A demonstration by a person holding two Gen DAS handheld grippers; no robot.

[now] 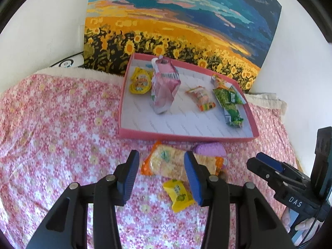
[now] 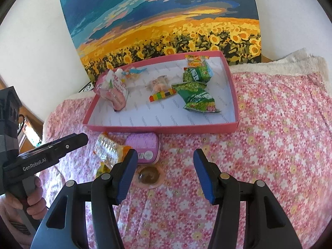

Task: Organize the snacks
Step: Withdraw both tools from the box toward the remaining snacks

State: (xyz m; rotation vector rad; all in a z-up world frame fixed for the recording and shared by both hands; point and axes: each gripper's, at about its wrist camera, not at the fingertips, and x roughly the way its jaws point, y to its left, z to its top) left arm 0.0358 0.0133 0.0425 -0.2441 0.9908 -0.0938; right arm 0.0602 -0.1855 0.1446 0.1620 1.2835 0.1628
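A pink tray (image 1: 186, 136) (image 2: 161, 129) on the flowered cloth holds a pink pouch (image 1: 164, 89) (image 2: 116, 95), yellow packets (image 1: 140, 81), a small candy bag (image 1: 200, 98) (image 2: 162, 94) and green bags (image 1: 229, 101) (image 2: 195, 95). In front of the tray lie an orange cracker pack (image 1: 166, 161) (image 2: 108, 149), a purple tin (image 1: 209, 148) (image 2: 145, 148), a small yellow packet (image 1: 179, 195) and a brown jelly cup (image 2: 148, 175). My left gripper (image 1: 159, 176) is open above the cracker pack. My right gripper (image 2: 166, 172) is open, just right of the jelly cup.
A sunflower painting (image 1: 176, 31) (image 2: 166, 27) leans on the white wall behind the tray. A cream towel edge (image 2: 280, 64) runs along the back of the cloth. Each gripper shows in the other's view: the right one (image 1: 276, 170), the left one (image 2: 51, 153).
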